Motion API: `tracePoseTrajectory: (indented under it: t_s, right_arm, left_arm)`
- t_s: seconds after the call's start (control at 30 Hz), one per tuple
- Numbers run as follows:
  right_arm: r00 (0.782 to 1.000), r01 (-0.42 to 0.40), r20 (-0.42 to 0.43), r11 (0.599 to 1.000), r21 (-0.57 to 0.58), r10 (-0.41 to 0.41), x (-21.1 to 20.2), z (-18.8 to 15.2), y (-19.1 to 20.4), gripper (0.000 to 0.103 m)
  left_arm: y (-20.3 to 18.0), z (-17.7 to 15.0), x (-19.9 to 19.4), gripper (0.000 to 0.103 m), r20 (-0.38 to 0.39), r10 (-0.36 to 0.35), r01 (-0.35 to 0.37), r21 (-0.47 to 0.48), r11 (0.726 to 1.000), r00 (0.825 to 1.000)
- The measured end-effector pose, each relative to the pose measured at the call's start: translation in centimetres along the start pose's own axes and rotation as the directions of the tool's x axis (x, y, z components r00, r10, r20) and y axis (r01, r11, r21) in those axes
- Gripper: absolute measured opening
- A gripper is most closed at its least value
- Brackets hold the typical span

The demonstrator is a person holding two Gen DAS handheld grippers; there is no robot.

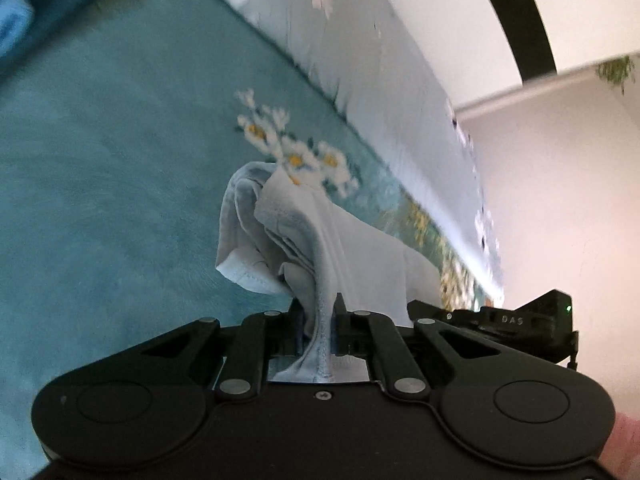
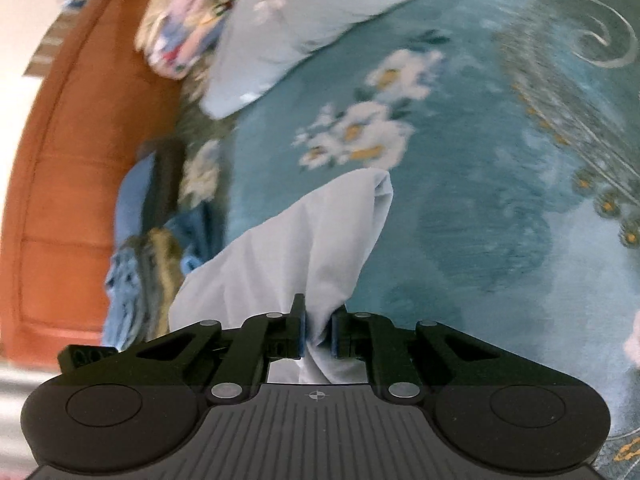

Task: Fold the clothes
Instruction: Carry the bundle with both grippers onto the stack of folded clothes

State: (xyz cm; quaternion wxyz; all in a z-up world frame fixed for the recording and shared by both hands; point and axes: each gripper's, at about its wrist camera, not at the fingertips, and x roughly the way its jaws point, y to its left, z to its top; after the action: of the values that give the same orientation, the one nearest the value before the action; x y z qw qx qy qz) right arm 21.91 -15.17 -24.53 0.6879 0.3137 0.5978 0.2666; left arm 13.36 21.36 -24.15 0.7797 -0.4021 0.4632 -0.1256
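A pale blue-grey garment (image 1: pixel 280 224) hangs bunched above a teal flowered blanket (image 1: pixel 100 160). My left gripper (image 1: pixel 320 312) is shut on a gathered edge of it; the cloth runs back between the jaws. In the right wrist view the same garment (image 2: pixel 304 248) spreads away from my right gripper (image 2: pixel 318 320), which is shut on another part of it. The cloth stretches from the right gripper off to the left. The other gripper's body (image 1: pixel 520 320) shows at the right of the left wrist view.
The teal blanket (image 2: pixel 460 200) covers a bed. A pale flowered pillow (image 2: pixel 288 32) and a patterned cushion (image 2: pixel 184 24) lie by the orange headboard (image 2: pixel 68 180). A pile of blue and yellow clothes (image 2: pixel 156 248) sits at the left. A pale flowered sheet (image 1: pixel 360 60) borders the blanket.
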Motion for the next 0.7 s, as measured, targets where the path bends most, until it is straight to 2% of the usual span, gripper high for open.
tracePoseTrajectory:
  t_s: [0.1, 0.23, 0.47, 0.57, 0.7]
  right_arm:
    - [0.998, -0.048, -0.039, 0.996, -0.080, 0.045, -1.6, 0.4, 2.7, 0.009]
    - [0.989, -0.130, -0.100, 0.970, -0.205, 0.111, -3.9, 1.1, 6.7, 0.009]
    - [0.958, -0.273, -0.204, 0.870, -0.411, 0.204, -6.8, 2.6, 14.4, 0.009]
    - [0.946, -0.316, -0.224, 0.828, -0.463, 0.236, -7.7, 2.6, 17.3, 0.009]
    - [0.932, -0.356, -0.239, 0.800, -0.482, 0.271, -8.3, 3.0, 20.0, 0.009]
  left_arm:
    - [-2.3, -2.0, -3.4, 0.008, 0.096, 0.023, -0.020, -0.033, 0.999, 0.995]
    - [-6.2, -5.4, -8.1, 0.008, 0.238, 0.061, -0.043, -0.080, 0.996, 0.969]
    - [-12.9, -9.4, -14.9, 0.008, 0.436, 0.135, -0.101, -0.100, 0.990, 0.890]
    - [-15.4, -10.3, -17.6, 0.008, 0.496, 0.145, -0.113, -0.093, 0.989, 0.856]
    - [-17.4, -10.9, -19.9, 0.008, 0.570, 0.148, -0.120, -0.087, 0.989, 0.808]
